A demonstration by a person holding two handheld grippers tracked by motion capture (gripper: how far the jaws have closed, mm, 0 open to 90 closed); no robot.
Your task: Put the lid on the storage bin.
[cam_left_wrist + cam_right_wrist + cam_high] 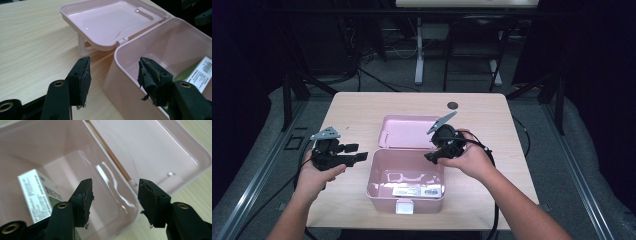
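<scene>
Looking down from the high view, a pink box (406,181) sits open at the near middle of a wooden table (357,107), its lid (408,132) lying back on the far side. Inside rests a labelled packet (416,190), its print too small to read. The left gripper (357,157) hovers left of the box, jaws parted on nothing; the right gripper (432,158) hangs over the box's right rim.

The left gripper view shows the left gripper (113,75) released beside the box wall (120,82), the packet (200,73) cut off at right.

The right gripper view shows the right gripper (114,195) unclenched, empty, above the box floor (82,170) and packet (37,192).
</scene>
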